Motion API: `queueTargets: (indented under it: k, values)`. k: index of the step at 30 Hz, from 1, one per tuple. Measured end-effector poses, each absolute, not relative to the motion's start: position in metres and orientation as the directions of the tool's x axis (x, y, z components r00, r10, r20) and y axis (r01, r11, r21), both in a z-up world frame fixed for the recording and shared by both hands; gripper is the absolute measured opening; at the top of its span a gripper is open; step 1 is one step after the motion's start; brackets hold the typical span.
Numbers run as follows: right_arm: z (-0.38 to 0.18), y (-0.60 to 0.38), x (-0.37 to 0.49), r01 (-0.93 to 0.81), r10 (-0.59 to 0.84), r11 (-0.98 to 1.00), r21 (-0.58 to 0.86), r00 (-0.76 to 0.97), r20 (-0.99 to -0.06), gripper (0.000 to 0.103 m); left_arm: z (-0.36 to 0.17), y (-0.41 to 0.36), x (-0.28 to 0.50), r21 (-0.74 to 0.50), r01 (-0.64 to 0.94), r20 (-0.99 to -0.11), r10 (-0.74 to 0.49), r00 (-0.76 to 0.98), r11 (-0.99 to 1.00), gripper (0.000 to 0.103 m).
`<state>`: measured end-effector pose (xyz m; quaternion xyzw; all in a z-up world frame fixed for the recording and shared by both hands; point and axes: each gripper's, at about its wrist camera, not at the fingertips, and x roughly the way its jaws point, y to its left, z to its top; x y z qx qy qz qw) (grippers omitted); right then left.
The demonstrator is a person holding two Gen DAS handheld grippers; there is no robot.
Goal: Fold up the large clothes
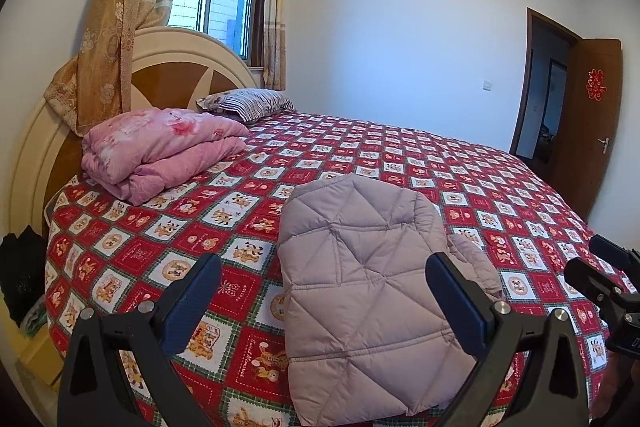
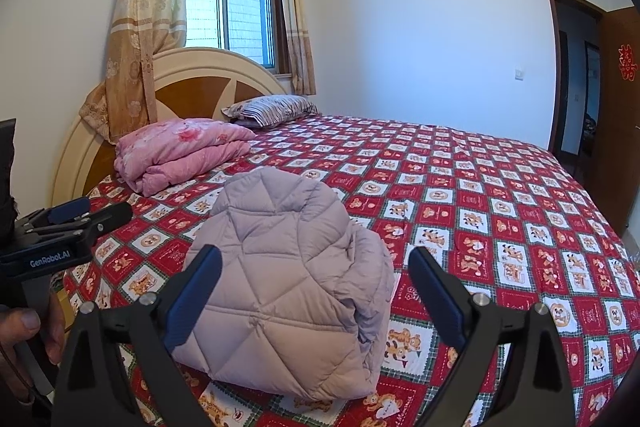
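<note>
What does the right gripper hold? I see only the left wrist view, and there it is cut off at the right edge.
Observer: Nothing. The right gripper is open, and the folded pale lilac quilted jacket shows between its fingers.
Operator: Is the jacket's right side tidy?
Observer: Its layers bulge there in rounded folds on the red patterned bedspread.
Operator: And my left gripper?
Observer: The left gripper is left of the jacket; a bare hand shows below it.

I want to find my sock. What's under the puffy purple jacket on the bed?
The folded jacket lies on the red cartoon bedspread, which shows all around it. Whatever is directly beneath or tucked inside its folds is covered, so a sock there cannot be seen.
</note>
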<state>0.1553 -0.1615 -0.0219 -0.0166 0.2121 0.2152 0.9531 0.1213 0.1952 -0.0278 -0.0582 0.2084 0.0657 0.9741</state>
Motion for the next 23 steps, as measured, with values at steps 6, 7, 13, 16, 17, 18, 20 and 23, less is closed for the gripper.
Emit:
queueTargets:
  k: [6, 7, 13, 16, 17, 18, 20, 23]
  values:
    - [-0.022, -0.161, 0.156, -0.419, 0.405, 0.906, 0.061, 0.816, -0.412, 0.096, -0.032, 0.199, 0.127, -0.108, -0.162, -0.439, 0.099, 0.893, 0.981, 0.102]
    - [-0.021, -0.161, 0.156, -0.418, 0.404, 0.906, 0.060, 0.817, -0.412, 0.096, -0.032, 0.199, 0.127, -0.107, -0.165, -0.442, 0.102, 0.891, 0.980, 0.102]
    - [-0.024, -0.161, 0.155, -0.419, 0.405, 0.906, 0.061, 0.816, -0.413, 0.096, -0.035, 0.195, 0.131, -0.050, -0.214, -0.455, 0.168, 0.874, 0.976, 0.102]
    - [-0.026, -0.160, 0.154, -0.423, 0.408, 0.904, 0.061, 0.812, -0.418, 0.096, -0.038, 0.197, 0.129, -0.059, -0.200, -0.448, 0.153, 0.881, 0.978, 0.102]
    - [-0.027, -0.160, 0.154, -0.423, 0.408, 0.904, 0.061, 0.811, -0.419, 0.096, -0.039, 0.197, 0.129, -0.059, -0.199, -0.447, 0.153, 0.881, 0.978, 0.102]
    - [-0.028, -0.159, 0.154, -0.424, 0.409, 0.904, 0.061, 0.809, -0.422, 0.097, -0.040, 0.197, 0.129, -0.055, -0.197, -0.446, 0.153, 0.882, 0.979, 0.102]
    - [-0.030, -0.158, 0.153, -0.426, 0.410, 0.903, 0.061, 0.807, -0.426, 0.096, -0.041, 0.195, 0.130, -0.039, -0.200, -0.448, 0.162, 0.879, 0.979, 0.102]
    - [-0.031, -0.158, 0.154, -0.426, 0.409, 0.903, 0.060, 0.805, -0.430, 0.097, -0.043, 0.193, 0.133, -0.028, -0.184, -0.452, 0.152, 0.879, 0.982, 0.102]
